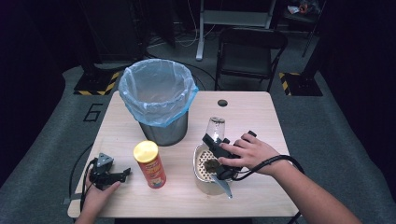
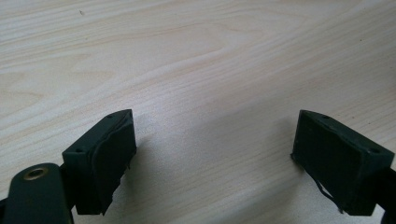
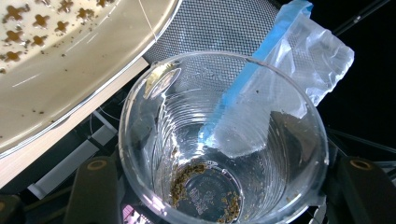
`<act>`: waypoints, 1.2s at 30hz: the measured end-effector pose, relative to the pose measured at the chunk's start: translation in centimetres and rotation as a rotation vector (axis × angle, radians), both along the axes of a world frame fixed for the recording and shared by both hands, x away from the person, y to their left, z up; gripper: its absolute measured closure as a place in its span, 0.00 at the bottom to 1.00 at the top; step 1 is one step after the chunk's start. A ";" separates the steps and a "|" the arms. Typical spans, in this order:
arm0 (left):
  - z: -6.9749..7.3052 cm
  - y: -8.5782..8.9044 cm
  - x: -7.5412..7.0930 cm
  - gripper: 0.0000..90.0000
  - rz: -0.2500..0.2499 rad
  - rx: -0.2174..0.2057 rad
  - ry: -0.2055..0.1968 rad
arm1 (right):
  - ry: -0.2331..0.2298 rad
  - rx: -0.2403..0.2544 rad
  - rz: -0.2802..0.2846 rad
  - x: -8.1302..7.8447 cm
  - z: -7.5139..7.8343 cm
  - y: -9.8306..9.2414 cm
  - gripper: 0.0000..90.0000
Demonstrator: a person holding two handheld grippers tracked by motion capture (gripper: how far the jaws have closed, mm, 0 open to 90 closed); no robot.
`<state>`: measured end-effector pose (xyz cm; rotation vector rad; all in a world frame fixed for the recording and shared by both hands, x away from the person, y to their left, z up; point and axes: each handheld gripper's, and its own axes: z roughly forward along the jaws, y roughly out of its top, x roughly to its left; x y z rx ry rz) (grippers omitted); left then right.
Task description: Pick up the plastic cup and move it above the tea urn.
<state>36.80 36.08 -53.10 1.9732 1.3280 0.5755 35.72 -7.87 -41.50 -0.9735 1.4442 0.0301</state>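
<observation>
a person sat at a pale wood-grain table [image 1: 261, 116], a black two-jaw gripper in each hand. the right gripper [image 1: 218, 140] had its jaws clamped on a clear ribbed plastic cup [image 1: 215, 128], held tipped over a round cream-coloured strainer [image 1: 201, 163] pierced with small cross-shaped holes; a dark clump of wet residue lay in the strainer. in the high view the cup's long axis ran roughly away from the person, its base toward the far side of the table and its mouth toward the strainer.

in the right gripper view the cup [image 3: 224, 140] was seen mouth-on, its walls ringed with fine ridges and its bottom flecked with brown-green crumbs. the strainer's glossy rim [image 3: 93, 65] sat at upper left.

beyond the cup stood a cylindrical metal-mesh waste bin [image 1: 163, 128], lined with a thin, translucent blue plastic bag [image 1: 156, 88] folded over its rim. the bag's [image 3: 299, 51] crinkled edge and the bin's [image 3: 219, 28] fine grey mesh showed through and behind the cup in the right gripper view.

a red cylindrical canister with a yellow lid [image 1: 149, 164] stood upright near the table's front, between the two hands.

the left gripper [image 1: 125, 173] rested low at the table's front left corner, its jaws wide apart and holding nothing; in the left gripper view the left gripper [image 2: 212, 154] showed blocky, matte black pads [image 2: 336, 158] over bare wood [image 2: 196, 56].
</observation>
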 end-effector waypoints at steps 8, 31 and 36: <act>0.0 0.0 0.0 0.14 0.001 -0.001 -0.001 | -0.015 0.011 0.004 0.0 0.1 0.1 0.40; 0.0 0.0 0.0 0.14 0.001 -0.001 -0.001 | -0.049 0.001 0.017 0.1 0.1 0.3 0.39; 0.0 0.0 0.0 0.14 0.002 -0.002 -0.001 | -0.068 0.006 -0.005 0.0 0.4 0.3 0.39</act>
